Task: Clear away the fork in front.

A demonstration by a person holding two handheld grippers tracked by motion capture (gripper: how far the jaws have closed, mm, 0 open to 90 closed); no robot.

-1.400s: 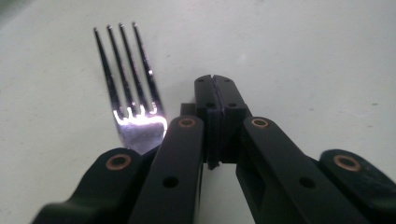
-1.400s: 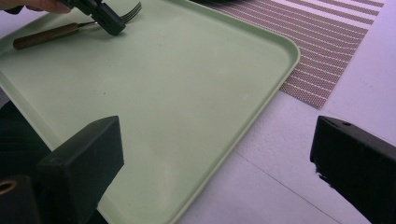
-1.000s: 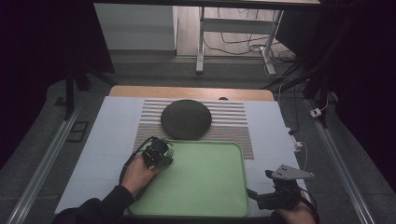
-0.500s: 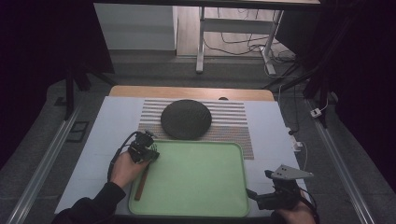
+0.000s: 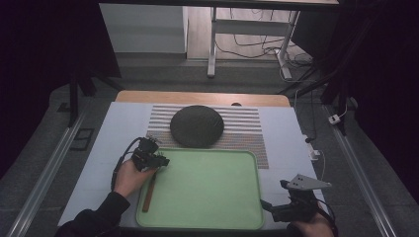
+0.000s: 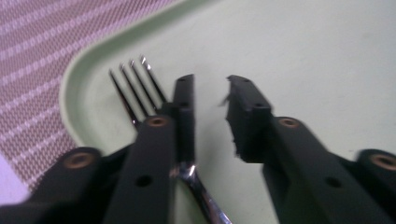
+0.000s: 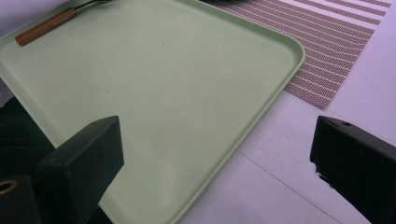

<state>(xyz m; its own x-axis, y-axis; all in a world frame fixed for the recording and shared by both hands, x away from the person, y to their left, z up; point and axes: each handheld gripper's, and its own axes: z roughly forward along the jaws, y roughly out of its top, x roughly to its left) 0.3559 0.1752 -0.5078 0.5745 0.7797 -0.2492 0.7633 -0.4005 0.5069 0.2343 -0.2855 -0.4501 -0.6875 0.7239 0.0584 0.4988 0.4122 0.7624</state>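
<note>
My left tongs (image 5: 157,162) spread over fork (image 6: 140,88) in tray (image 5: 207,224); right tongs (image 5: 269,205) spread wide at tray's near-right corner

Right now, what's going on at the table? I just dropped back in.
A person works with a gripper in each hand. The left gripper sits over the near-left corner of the green tray, jaws open, with a wooden-handled fork lying on the tray along its left edge, tines under the jaws. The right gripper waits open by the tray's near-right corner, holding nothing. A dark round plate sits on the striped mat behind the tray.
</note>
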